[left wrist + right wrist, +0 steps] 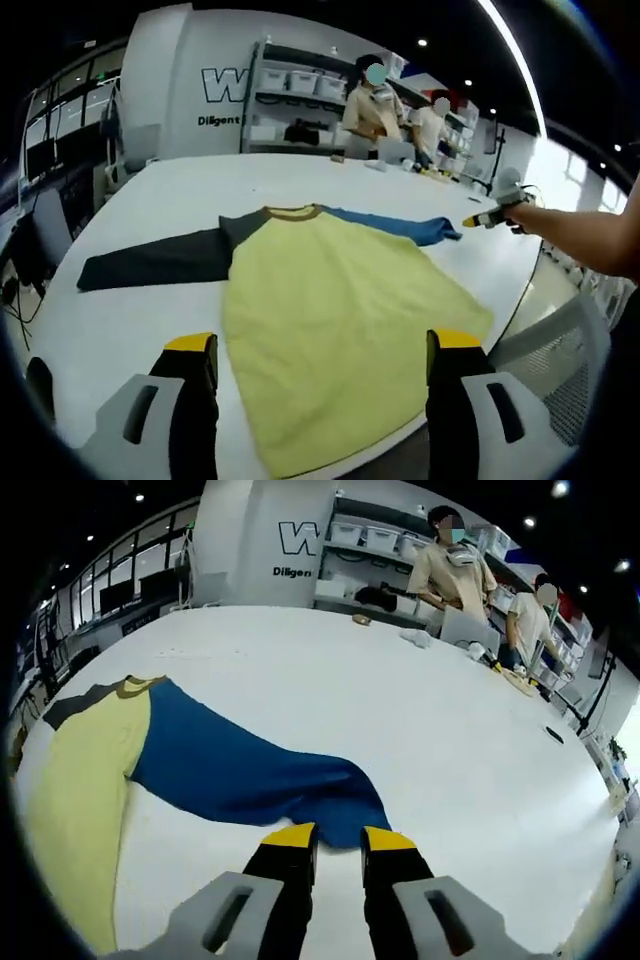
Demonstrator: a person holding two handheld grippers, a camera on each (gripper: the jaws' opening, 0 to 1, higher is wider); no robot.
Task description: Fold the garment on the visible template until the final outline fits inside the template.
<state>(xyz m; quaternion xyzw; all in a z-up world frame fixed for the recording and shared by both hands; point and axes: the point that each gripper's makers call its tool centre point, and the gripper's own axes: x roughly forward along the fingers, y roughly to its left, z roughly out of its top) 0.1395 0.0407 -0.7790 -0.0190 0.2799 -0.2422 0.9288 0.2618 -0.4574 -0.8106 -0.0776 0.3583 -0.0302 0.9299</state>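
A yellow shirt [330, 320] lies flat on the white table [180, 190], its collar pointing away from me. It has a dark left sleeve [150, 262] and a blue right sleeve [395, 224] spread out to the sides. My left gripper [324, 345] hovers over the hem, jaws wide open and holding nothing. In the right gripper view the blue sleeve [240, 770] runs from the yellow body [80, 780] to my right gripper [339, 837]. Its jaws stand a narrow gap apart with the cuff edge between the tips. That right gripper [492, 216] appears at the sleeve end, held by a person's arm.
Two people [450, 570] stand at the table's far edge beside small items [420, 637]. Shelves with bins [300, 85] line the back wall. A mesh chair [555, 345] sits by the near right table edge, and a black chair [40, 240] stands at the left.
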